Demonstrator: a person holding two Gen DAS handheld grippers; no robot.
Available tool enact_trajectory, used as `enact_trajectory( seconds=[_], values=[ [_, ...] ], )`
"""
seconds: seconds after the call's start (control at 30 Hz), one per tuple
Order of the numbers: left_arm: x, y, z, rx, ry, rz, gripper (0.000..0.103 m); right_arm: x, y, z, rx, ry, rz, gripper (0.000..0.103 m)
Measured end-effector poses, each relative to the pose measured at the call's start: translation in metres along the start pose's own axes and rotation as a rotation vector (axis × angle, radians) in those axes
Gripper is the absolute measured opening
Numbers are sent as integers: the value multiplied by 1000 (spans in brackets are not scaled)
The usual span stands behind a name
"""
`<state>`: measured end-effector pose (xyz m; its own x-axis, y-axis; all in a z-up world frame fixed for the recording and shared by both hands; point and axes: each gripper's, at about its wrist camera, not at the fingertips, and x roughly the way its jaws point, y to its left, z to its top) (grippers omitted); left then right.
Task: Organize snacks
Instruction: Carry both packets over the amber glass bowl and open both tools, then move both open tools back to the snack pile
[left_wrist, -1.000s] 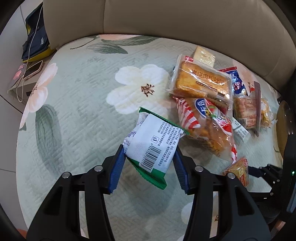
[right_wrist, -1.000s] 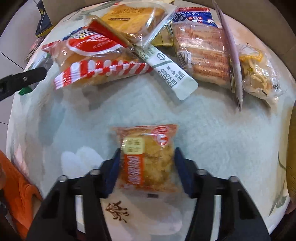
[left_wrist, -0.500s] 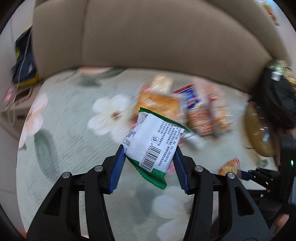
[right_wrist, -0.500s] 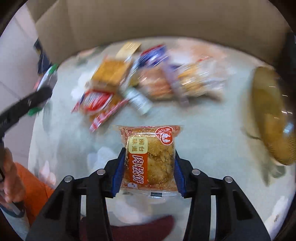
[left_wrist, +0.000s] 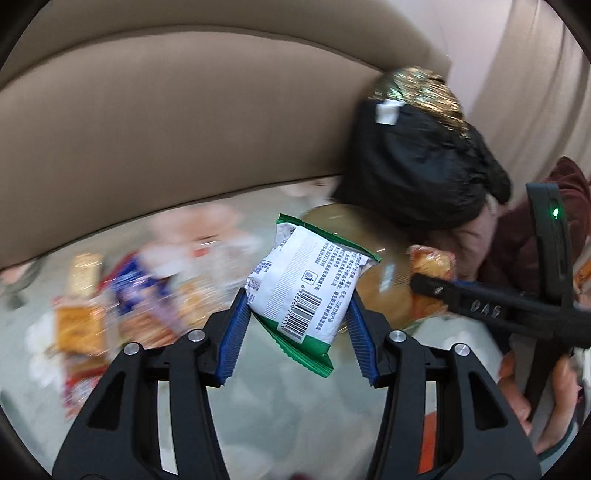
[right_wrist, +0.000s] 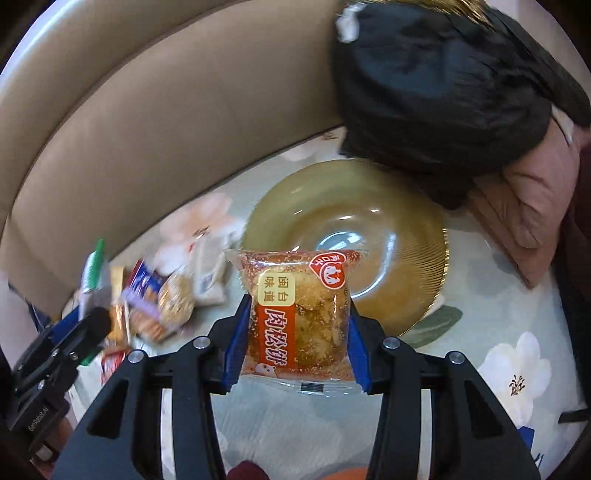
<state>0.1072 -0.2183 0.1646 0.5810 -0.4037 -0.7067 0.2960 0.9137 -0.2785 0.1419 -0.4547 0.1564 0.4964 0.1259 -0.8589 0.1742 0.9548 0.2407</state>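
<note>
My left gripper (left_wrist: 295, 332) is shut on a white and green snack packet (left_wrist: 306, 284), held in the air with its barcode side up. In the right wrist view my right gripper (right_wrist: 295, 336) is shut on an orange-labelled pastry packet (right_wrist: 299, 310), which hangs just in front of an amber glass plate (right_wrist: 413, 236). That plate (left_wrist: 332, 221) lies behind the green packet in the left wrist view, mostly hidden. The right gripper (left_wrist: 436, 288) with its pastry packet (left_wrist: 430, 262) shows at the right there. The left gripper (right_wrist: 88, 325) appears at the left edge of the right wrist view.
A pile of other snack packets (right_wrist: 162, 295) lies left of the plate on a floral quilted cover (right_wrist: 498, 332); it is blurred as packets (left_wrist: 122, 302) in the left wrist view. A black jacket (right_wrist: 443, 85) and a pink cloth (right_wrist: 528, 206) lean on the beige sofa back (right_wrist: 147, 129). A hand (left_wrist: 554, 387) holds the right gripper.
Both grippers have lifted their packets off the cover and swung right, away from the snack pile. The amber plate and black jacket have come into view.
</note>
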Motion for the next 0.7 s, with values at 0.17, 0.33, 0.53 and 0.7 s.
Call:
enact_trajectory(
  seconds=[0.17, 0.33, 0.53, 0.7],
  values=[
    [52, -29, 34, 4, 26, -21, 69, 11, -24, 13, 42, 12, -18, 62],
    [65, -23, 33, 25, 52, -14, 68, 14, -28, -1, 65, 41, 5, 61],
    [28, 24, 11, -16, 45, 75, 68, 6, 43, -30, -59, 89, 95, 61],
    [-42, 83, -23, -97, 12, 199, 68, -5, 150, -78, -277, 118, 204, 68]
  ],
)
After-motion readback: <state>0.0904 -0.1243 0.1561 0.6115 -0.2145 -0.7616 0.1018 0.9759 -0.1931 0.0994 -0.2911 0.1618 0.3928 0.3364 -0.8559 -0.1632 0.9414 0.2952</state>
